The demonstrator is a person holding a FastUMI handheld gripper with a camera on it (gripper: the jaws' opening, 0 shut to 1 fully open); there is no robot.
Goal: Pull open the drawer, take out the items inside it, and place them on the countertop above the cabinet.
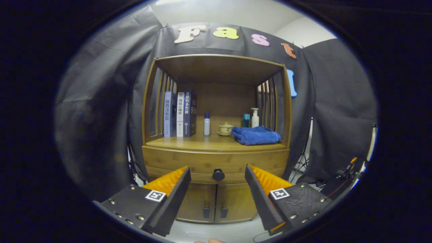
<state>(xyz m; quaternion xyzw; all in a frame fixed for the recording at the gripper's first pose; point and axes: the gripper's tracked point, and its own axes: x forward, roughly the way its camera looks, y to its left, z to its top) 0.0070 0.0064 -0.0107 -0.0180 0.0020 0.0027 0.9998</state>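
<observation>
Fingers (218,175) spread wide, holding nothing, frame the closed drawer's knob (218,174), which lies beyond them. Risk: closing off-centre on the small round knob could let it slip free during the pull.

Approach to the cabinet front: unobstructed. The gripper (217,175) stands with fingers spread wide apart, holding nothing; open air lies between them and the closed drawer (216,163) beyond. The round drawer knob (218,174) sits in line with the gap, nothing in front of it.

Countertop (202,143) above the drawer: partly occupied. Books (180,114) stand at the left; a small bottle (207,124) and a lidded cup (225,129) stand toward the back at centre; a folded blue towel (255,135) fills the right side, two bottles (251,118) behind it. Bare wood remains along the front edge, left and centre.

Slatted side walls (158,104) and a top board close the alcove (entry from the front only).
</observation>
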